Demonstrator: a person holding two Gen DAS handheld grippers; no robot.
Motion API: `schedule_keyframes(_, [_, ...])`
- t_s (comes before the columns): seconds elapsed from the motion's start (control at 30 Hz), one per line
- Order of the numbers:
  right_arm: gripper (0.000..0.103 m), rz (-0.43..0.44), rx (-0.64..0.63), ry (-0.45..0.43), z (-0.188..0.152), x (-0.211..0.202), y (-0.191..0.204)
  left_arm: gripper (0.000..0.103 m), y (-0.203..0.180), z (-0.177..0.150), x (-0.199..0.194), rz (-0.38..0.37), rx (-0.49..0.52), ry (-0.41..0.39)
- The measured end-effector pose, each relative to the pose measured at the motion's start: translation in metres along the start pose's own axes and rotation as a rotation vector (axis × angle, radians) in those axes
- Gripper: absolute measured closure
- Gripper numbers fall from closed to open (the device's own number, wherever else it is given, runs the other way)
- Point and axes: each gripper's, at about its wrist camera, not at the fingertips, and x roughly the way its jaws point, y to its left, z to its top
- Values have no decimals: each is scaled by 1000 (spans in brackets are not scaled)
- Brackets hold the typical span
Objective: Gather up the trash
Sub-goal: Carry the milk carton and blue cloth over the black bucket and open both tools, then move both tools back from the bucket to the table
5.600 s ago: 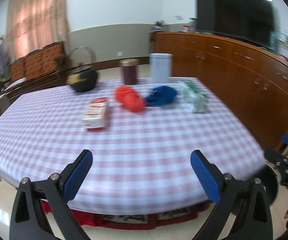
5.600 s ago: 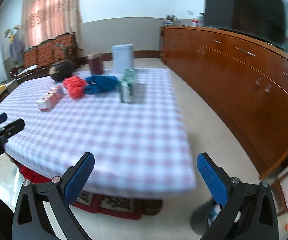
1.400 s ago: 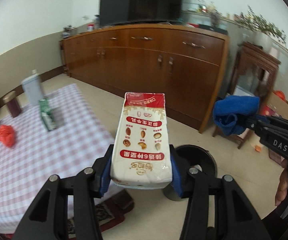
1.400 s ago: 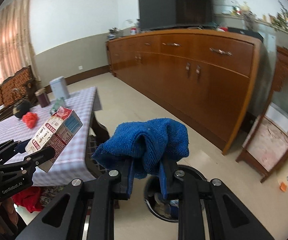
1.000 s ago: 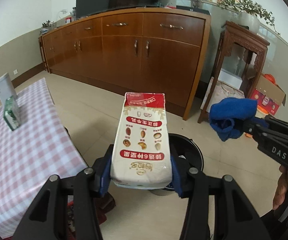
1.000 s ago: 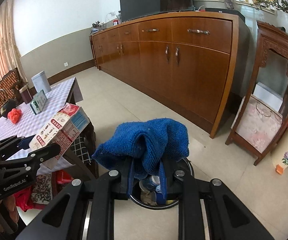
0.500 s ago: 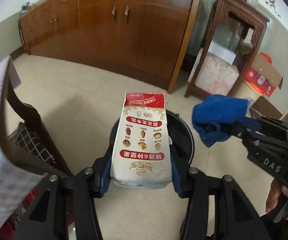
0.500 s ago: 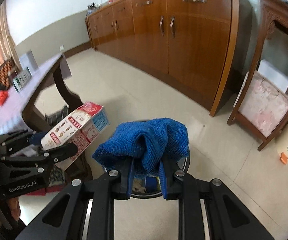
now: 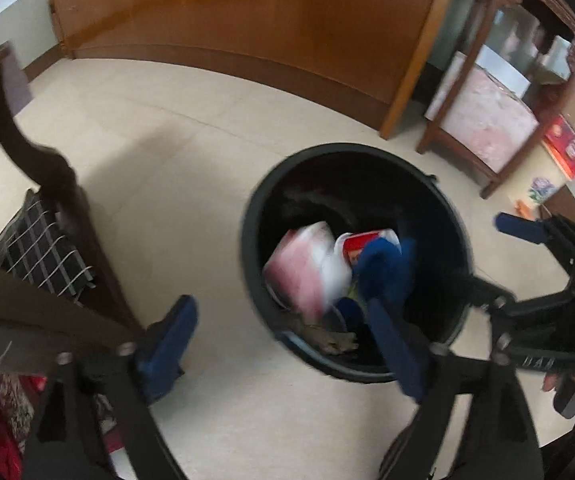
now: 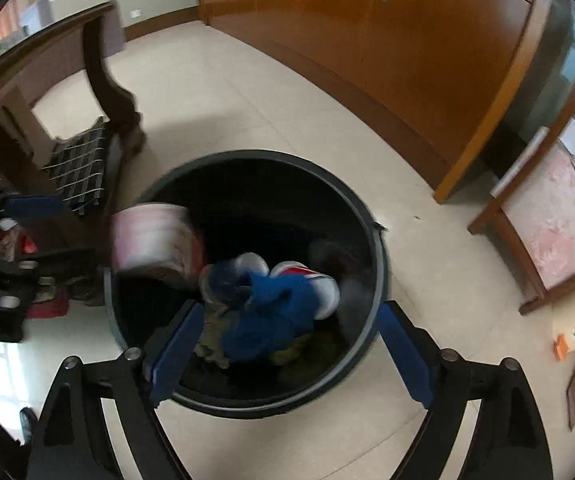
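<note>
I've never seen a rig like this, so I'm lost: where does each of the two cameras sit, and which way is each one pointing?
Left wrist: rides on the left gripper, looking down along its open blue fingers at the black bin; the right gripper shows at the right edge.
Right wrist: rides on the right gripper, looking down into the bin; the left gripper shows at the left edge.
Shared: bin, blurred carton, blue cloth, wooden cabinet.

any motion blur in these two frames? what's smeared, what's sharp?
Left wrist view: the carton and blue cloth in the bin are smeared, the cabinet softer. Right wrist view: carton badly streaked, cloth blurred, floor tiles fairly sharp; fisheye bends the cabinet edges.
</note>
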Motion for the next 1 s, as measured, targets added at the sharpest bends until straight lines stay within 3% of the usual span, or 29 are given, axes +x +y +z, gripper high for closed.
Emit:
schedule_keyframes(0.07, [0, -9, 17, 1, -1, -2, -2, 6, 4, -3, -6, 23, -20, -8])
schedule_keyframes(0.5, [0, -21, 102, -87, -5, -55, 30, 6, 21, -28, -66, 131, -61, -87])
schedule_keyframes(1.0, [0, 18, 48, -206, 3, -147, 102, 6, 59, -71, -155, 187, -171, -211])
